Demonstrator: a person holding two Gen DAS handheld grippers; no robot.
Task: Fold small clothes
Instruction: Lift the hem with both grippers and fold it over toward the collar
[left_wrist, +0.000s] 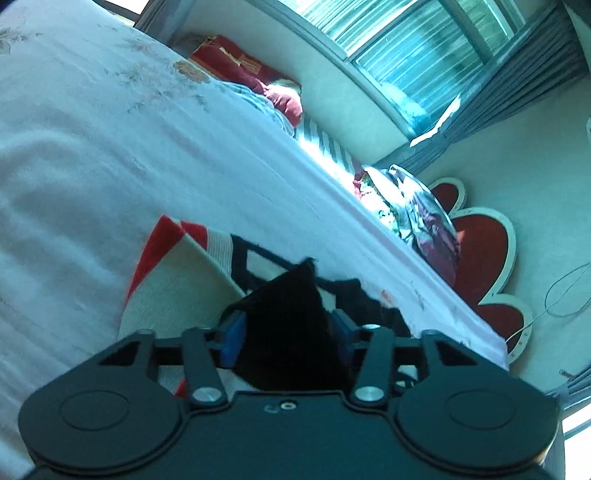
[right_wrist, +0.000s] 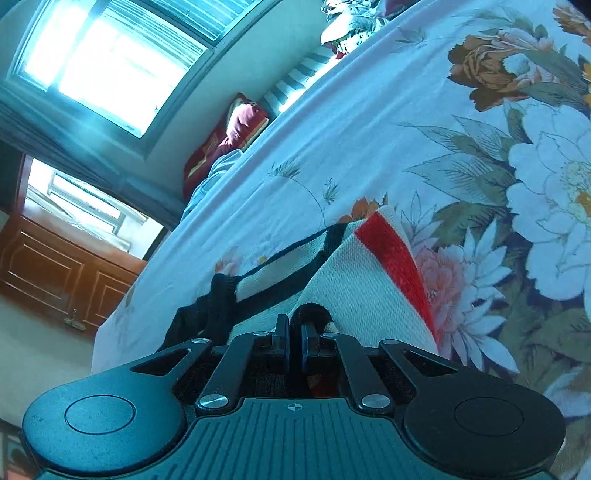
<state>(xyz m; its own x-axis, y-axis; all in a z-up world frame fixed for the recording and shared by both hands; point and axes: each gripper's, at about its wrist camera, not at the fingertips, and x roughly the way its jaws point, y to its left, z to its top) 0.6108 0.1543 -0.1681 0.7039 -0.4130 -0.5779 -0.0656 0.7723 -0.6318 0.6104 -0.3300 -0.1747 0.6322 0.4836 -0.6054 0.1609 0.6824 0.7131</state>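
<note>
A small knitted sweater (left_wrist: 177, 288), cream with red and black bands, lies on the floral bedsheet (left_wrist: 110, 147). My left gripper (left_wrist: 286, 328) stands over the sweater's dark edge. Its blue pads (left_wrist: 232, 339) are apart, and a peak of black fabric rises loosely between them. In the right wrist view the same sweater (right_wrist: 354, 291) is bunched in front of my right gripper (right_wrist: 294, 332). That gripper's jaws are nearly together, pinching a black-trimmed fold of the knit. The red band (right_wrist: 395, 258) runs along the sweater's right side.
The bed's far edge runs below a window (left_wrist: 406, 48), with red cushions (left_wrist: 258, 77) and patterned pillows (left_wrist: 417, 206) along it. A red flower-shaped headboard (left_wrist: 484, 258) stands on the right. A wooden cabinet (right_wrist: 55, 269) lies beyond the bed's left corner.
</note>
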